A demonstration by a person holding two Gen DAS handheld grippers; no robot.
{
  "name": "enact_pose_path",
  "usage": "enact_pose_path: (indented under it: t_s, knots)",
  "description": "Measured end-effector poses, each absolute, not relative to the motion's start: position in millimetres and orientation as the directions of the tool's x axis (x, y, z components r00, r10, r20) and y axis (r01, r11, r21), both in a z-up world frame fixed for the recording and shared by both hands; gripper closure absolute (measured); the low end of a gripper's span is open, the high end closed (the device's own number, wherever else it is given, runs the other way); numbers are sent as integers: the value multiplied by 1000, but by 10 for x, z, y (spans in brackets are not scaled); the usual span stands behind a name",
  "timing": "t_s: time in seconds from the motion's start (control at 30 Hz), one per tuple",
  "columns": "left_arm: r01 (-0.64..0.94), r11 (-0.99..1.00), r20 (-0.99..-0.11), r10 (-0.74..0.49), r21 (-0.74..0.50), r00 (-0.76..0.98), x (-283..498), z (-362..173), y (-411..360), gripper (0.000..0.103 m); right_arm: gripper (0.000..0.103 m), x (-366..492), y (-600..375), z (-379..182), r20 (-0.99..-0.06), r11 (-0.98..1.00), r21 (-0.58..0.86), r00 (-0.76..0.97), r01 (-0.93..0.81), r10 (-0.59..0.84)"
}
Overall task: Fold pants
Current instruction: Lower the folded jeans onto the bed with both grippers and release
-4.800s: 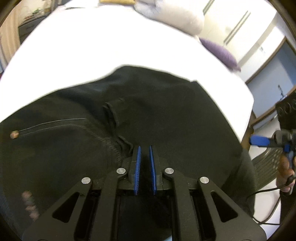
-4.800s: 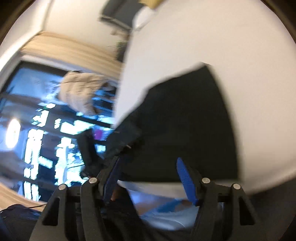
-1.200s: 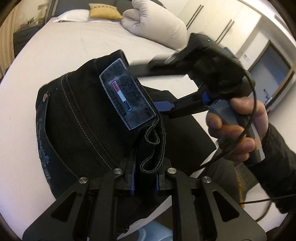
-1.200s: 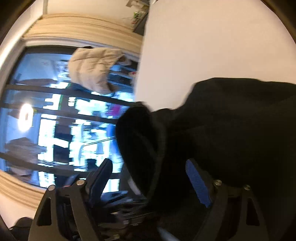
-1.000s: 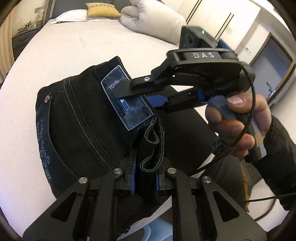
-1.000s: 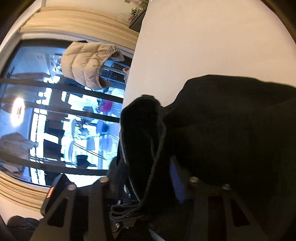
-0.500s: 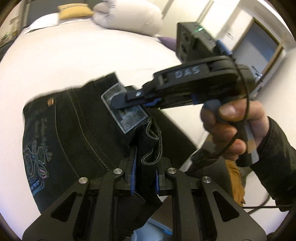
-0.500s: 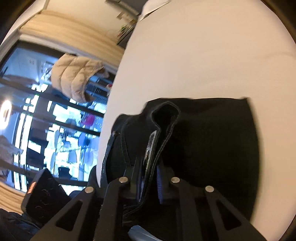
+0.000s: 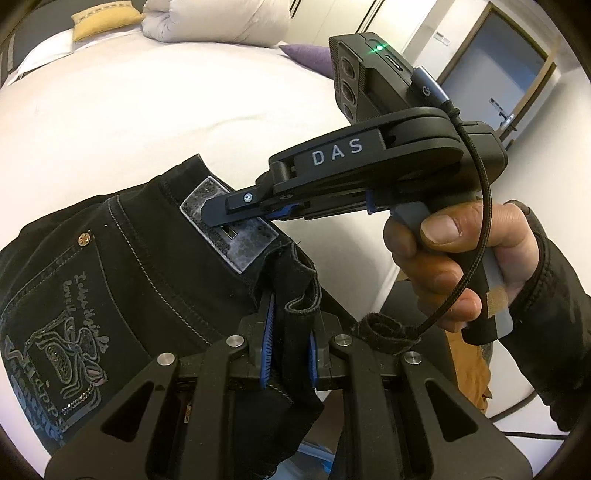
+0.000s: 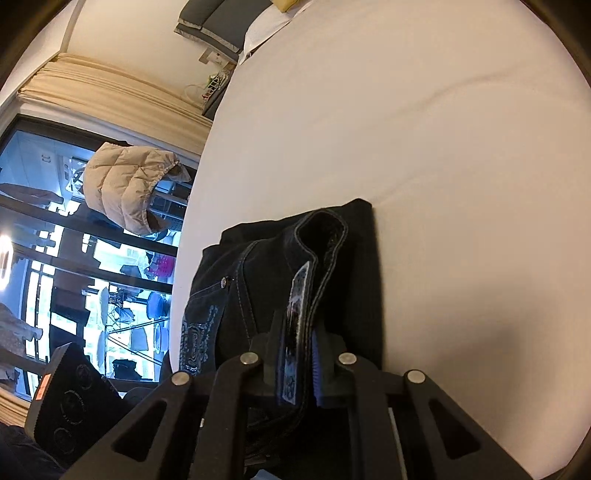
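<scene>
Black jeans (image 9: 140, 266) with an embroidered back pocket hang by the waistband above the white bed (image 9: 147, 103). My left gripper (image 9: 288, 343) is shut on a bunched part of the waistband. My right gripper (image 9: 236, 218) comes in from the right and is shut on the waistband at the grey leather patch (image 9: 236, 236). In the right wrist view my right gripper (image 10: 297, 354) clamps the patch and waistband edge, and the jeans (image 10: 266, 266) droop onto the bed (image 10: 443, 147) in front of it.
A folded white duvet (image 9: 218, 18) and a yellow pillow (image 9: 103, 18) lie at the bed's head. A purple cushion (image 9: 306, 55) sits by the far edge. A window with a beige jacket (image 10: 125, 184) is to the left of the bed.
My right gripper closed on the waistband at the patch. Both grippers have lifted the waist of the jeans higher above the bed.
</scene>
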State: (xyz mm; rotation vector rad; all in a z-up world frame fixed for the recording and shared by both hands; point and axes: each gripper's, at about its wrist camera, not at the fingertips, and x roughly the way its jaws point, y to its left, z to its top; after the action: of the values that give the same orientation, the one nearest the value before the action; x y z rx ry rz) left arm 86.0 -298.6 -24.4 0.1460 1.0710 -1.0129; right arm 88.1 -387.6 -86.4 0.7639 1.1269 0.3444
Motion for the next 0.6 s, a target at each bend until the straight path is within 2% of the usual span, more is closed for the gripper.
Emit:
enact_pose_path:
  t_s: [0.33, 0.6]
  knots:
    - [751, 562, -777, -621, -347, 106, 858, -83, -2881, 90, 90, 868, -3898, -788, -696, 725, 680, 408, 110, 591]
    - [746, 572, -804, -589, -339, 86, 758, -369, -2840, 88, 90, 807, -3979, -1051, -701, 711, 687, 393, 149, 595]
